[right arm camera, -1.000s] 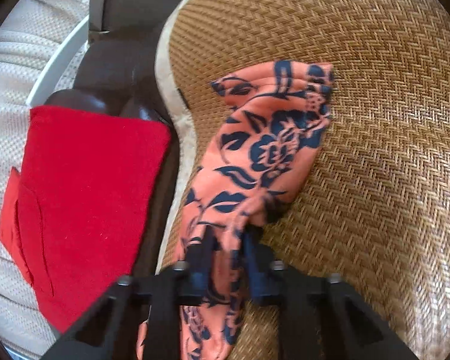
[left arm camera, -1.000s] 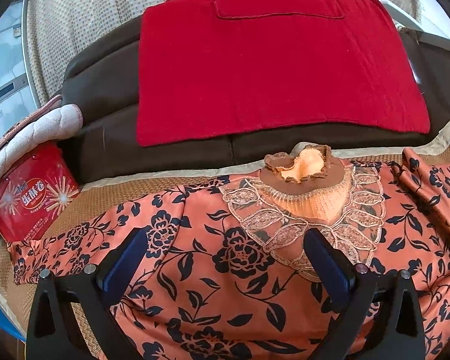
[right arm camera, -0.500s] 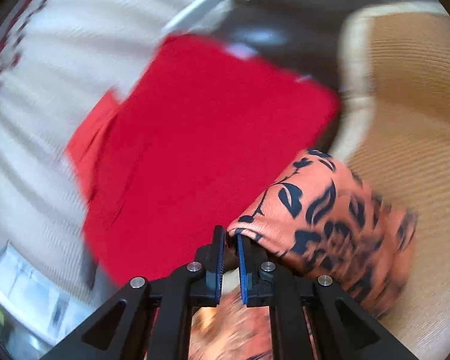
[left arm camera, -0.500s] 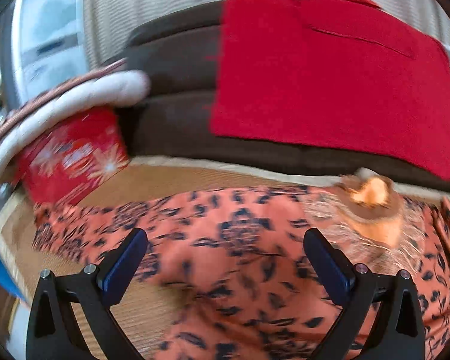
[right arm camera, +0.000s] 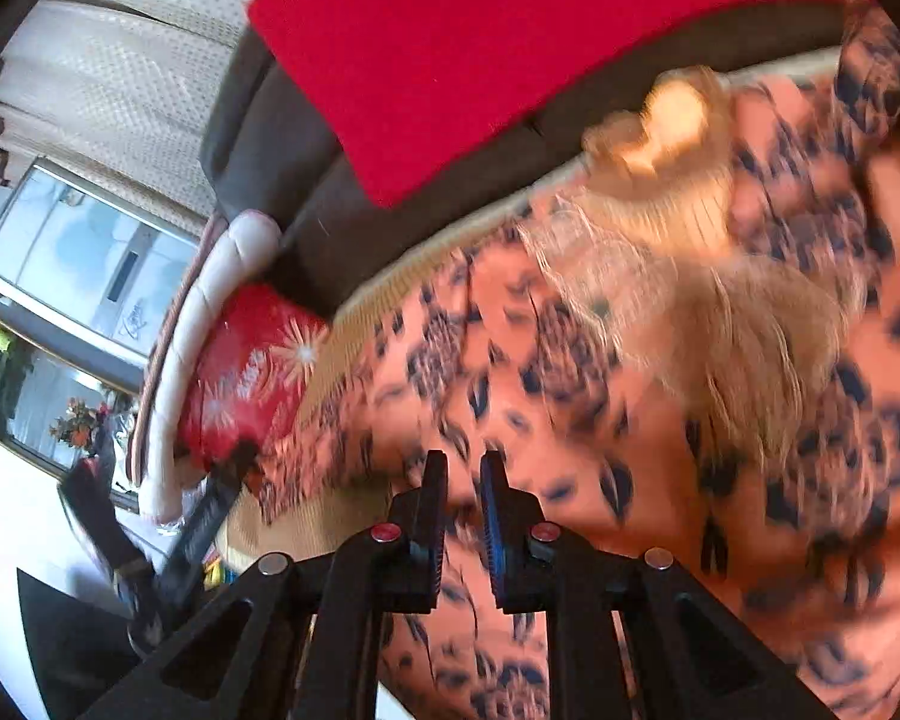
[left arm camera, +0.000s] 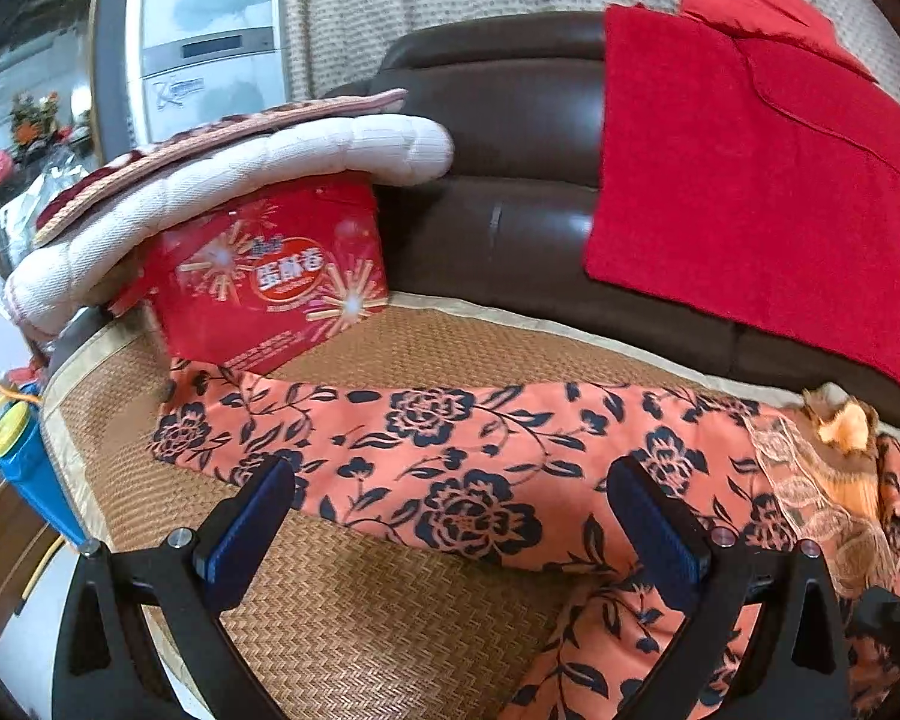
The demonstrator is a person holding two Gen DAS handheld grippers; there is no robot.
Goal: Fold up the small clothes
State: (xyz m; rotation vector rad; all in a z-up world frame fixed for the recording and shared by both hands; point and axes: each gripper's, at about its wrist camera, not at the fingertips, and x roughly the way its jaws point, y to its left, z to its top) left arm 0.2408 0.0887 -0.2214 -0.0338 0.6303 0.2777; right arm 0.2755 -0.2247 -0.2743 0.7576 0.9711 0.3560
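An orange top with dark blue flowers [left arm camera: 450,474] lies spread on a woven mat [left arm camera: 390,618]. Its left sleeve stretches toward a red box, and its lace collar [left arm camera: 810,468] sits at the right. My left gripper [left arm camera: 450,516] is open and empty, hovering just above the left sleeve. The right wrist view is blurred. It shows the top's body [right arm camera: 570,420] and collar [right arm camera: 678,138] from above. My right gripper [right arm camera: 463,480] has its jaws almost together over the garment. I cannot tell if cloth is pinched between them.
A red printed box [left arm camera: 270,276] stands at the mat's left end under a white quilted cushion [left arm camera: 222,174]. A brown leather sofa back [left arm camera: 510,180] with a red blanket [left arm camera: 762,180] runs behind. A blue container [left arm camera: 24,468] sits off the left edge.
My left gripper swung left from the collar to the left sleeve. My right gripper carried the right sleeve up and across, and now points over the body of the top.
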